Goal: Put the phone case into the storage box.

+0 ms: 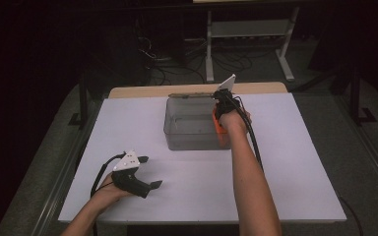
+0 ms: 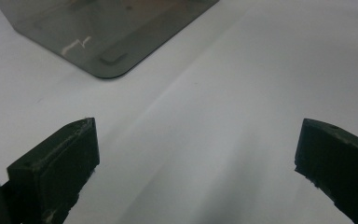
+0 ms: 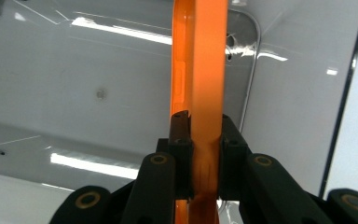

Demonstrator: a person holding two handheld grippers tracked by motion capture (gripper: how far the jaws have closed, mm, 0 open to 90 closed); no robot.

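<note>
A: Starting nearest — what is the left gripper (image 1: 145, 172) doing?

B: It rests low on the white surface (image 1: 285, 187), fingers (image 2: 56, 168) spread wide with nothing between them. The clear bin (image 1: 192, 129) lies ahead of it, well apart.

A: And farther out?

B: The right gripper (image 3: 200, 154) has its fingers clamped on an orange handle (image 3: 199, 60) at the bin's right end. In the right gripper view that handle runs straight away from the fingers, its long axis in line with them, thin edge pinched between the pads.

A: So the right hand is the one on the job?

B: Yes, I'd say any lift or swing of the handle falls to it; the left hand is much farther off.

A: Any labels or writing?

B: None I can read on the bin, handle or grippers.
</note>
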